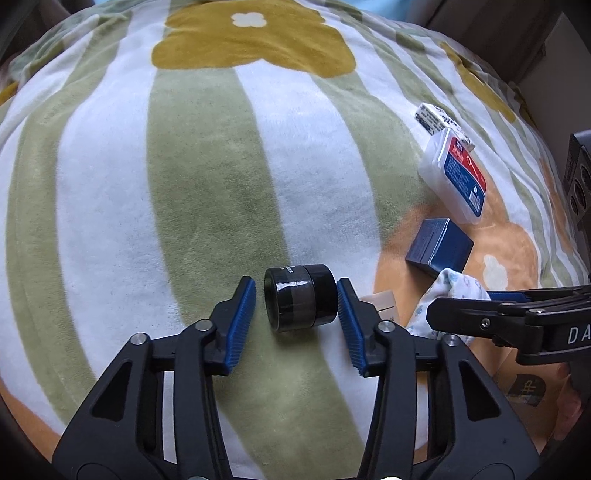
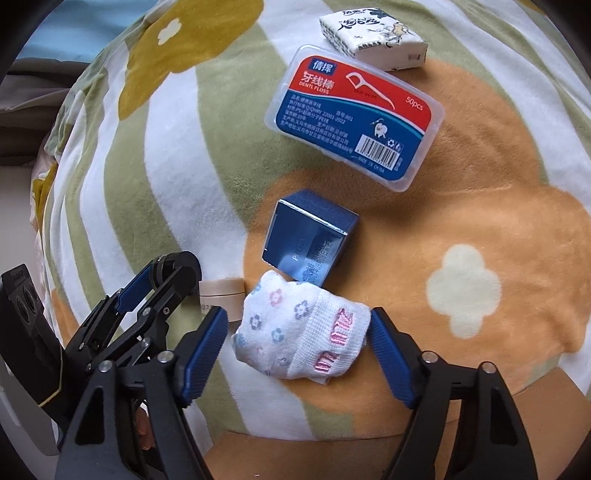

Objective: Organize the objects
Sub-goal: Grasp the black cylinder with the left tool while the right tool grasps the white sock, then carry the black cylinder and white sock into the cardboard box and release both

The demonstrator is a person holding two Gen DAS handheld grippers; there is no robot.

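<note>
A black round jar [image 1: 301, 297] lies on its side on the striped blanket [image 1: 207, 177], between the pads of my left gripper [image 1: 296, 295]. The jaws are open around it, the right pad near its end. My right gripper [image 2: 297, 325] is open around a folded white sock with small flowers and pink lettering [image 2: 301, 326]; neither pad presses it. The sock also shows in the left wrist view [image 1: 454, 291]. A blue box [image 2: 310, 238], a clear dental floss case [image 2: 354, 116] and a tissue pack [image 2: 373, 35] lie beyond the sock in a row.
A beige jar [image 2: 221, 295] lies left of the sock, partly behind the left gripper's arm [image 2: 155, 291]. A cardboard box [image 1: 554, 55] stands past the blanket's right edge. The blanket's left edge drops off toward grey bedding [image 2: 22, 110].
</note>
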